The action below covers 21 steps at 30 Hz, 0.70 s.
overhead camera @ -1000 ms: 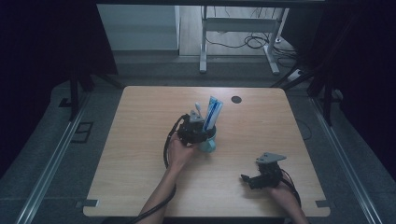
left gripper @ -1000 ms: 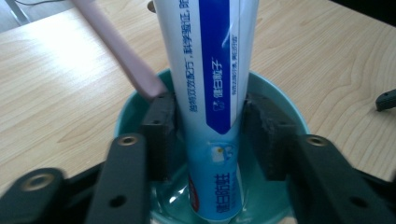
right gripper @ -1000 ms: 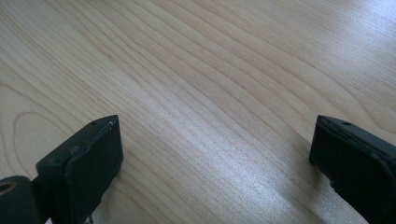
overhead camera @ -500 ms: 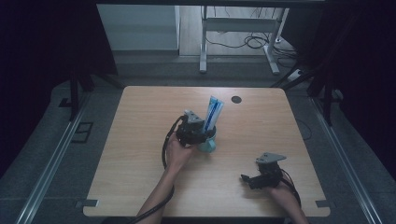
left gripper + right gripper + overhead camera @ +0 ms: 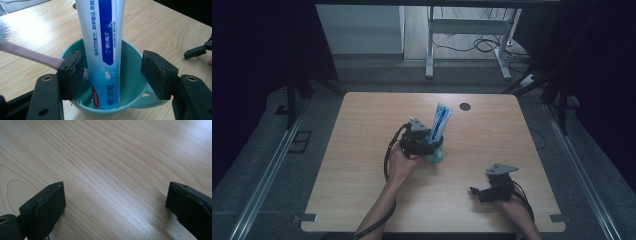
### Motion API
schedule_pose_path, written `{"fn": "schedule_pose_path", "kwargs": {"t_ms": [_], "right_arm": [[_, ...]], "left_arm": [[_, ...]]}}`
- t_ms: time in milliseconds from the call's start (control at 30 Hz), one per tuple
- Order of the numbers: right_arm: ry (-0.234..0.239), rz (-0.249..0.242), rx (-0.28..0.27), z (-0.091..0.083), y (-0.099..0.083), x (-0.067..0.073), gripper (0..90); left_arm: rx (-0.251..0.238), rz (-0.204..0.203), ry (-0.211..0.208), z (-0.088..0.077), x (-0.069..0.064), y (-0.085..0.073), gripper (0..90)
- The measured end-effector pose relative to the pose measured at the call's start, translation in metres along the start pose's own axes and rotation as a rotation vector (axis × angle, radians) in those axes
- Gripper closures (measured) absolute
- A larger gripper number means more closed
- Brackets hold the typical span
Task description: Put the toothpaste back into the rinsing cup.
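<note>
Desk (image 5: 362,200): light wood top with rounded corners. A small dark round hole (image 5: 465,106) sits near the far edge. Wide bare surface lies left, right and behind the central group of things, and a broad strip lies bare along the near edge between the two forearms.

Cup (image 5: 130,82): teal mug standing upright near the desk's middle, well away from every edge. In the left gripper view its handle points toward the lower right.

Toothpaste tube (image 5: 102,50): white and blue, standing in the cup with the cap end down, leaning a little and rising well above the rim. In the high view (image 5: 439,125) it tilts to the right.

Toothbrush (image 5: 27,53): pink handle, white bristles. It rests in the cup and slants out over the rim to the left, passing behind the left jaw.

Left gripper (image 5: 112,72): held over the cup's near side with the jaws spread and set on either side of the tube. The jaws have just been opening. The left pad sits just beside the tube and the right pad stands clearly apart from it, so neither presses on it.

Right gripper (image 5: 482,192): resting low near the desk's near right corner, well apart from the cup. Its jaws are spread wide over bare wood, with nothing between them.
</note>
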State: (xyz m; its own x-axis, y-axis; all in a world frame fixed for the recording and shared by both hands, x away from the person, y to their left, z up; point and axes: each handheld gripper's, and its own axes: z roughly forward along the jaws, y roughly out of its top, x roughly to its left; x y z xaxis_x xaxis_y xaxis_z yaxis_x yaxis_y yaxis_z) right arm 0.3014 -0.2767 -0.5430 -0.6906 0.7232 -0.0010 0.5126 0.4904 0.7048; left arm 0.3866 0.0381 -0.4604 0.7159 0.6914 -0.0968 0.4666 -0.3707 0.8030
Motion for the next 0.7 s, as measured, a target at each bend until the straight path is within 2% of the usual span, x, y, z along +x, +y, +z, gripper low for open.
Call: {"fn": "schedule_pose_path", "kwargs": {"t_ms": [200, 700], "right_arm": [[0.000, 0.000, 0.000, 0.000, 0.000, 0.000, 2.5], [0.000, 0.000, 0.000, 0.000, 0.000, 0.000, 2.5]], "left_arm": [[-0.005, 0.016, 0.003, -0.005, -0.002, 0.000, 30.9], [-0.012, -0.002, -0.020, -0.021, -0.008, -0.003, 21.4]]}}
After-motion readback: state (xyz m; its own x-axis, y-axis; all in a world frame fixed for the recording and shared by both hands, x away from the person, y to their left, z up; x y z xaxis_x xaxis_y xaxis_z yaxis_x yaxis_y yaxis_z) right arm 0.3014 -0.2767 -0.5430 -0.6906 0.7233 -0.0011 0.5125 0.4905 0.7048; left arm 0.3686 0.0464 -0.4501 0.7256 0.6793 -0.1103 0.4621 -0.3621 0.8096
